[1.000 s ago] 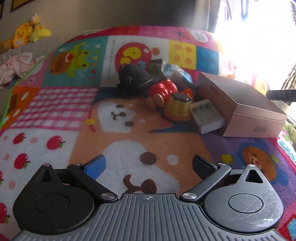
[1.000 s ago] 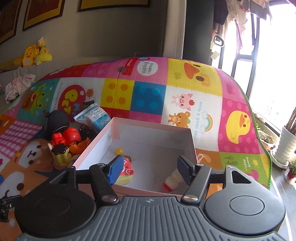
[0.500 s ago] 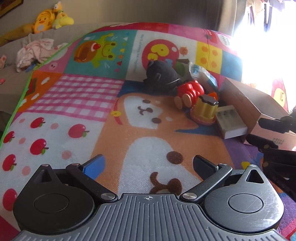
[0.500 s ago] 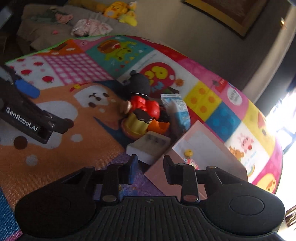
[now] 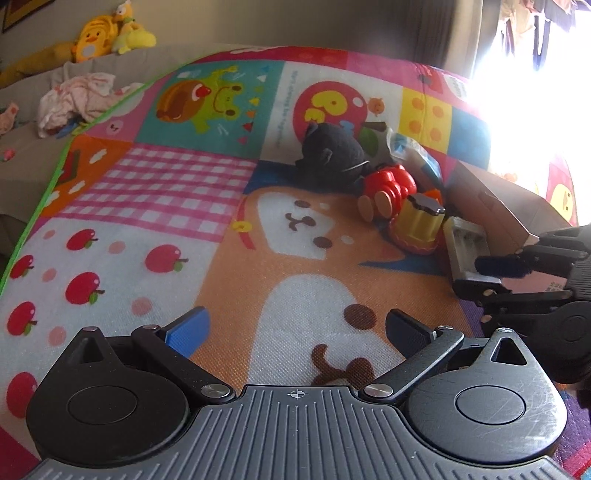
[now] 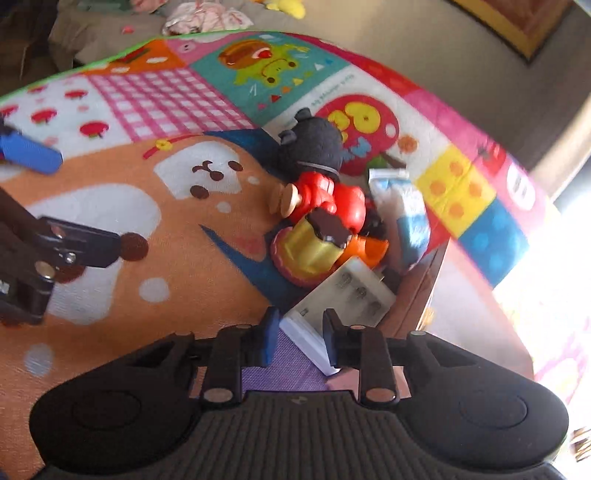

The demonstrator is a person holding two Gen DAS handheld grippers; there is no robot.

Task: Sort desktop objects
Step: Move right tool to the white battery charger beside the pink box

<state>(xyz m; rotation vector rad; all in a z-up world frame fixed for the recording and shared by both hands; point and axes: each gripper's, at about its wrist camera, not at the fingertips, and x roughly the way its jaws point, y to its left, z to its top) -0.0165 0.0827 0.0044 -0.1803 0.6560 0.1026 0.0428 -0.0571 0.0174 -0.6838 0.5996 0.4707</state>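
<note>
Battery charger, right hand-held gripper straddling corner

Left tool gapes wide; right tool stands narrowly parted.

Yellow plush toys and crumpled pink cloth lie beyond the colourful mat.

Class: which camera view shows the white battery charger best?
The right wrist view: the white battery charger lies close, slots visible, ahead of the right gripper. In the left wrist view it sits far right, partly hidden by that gripper.
</note>
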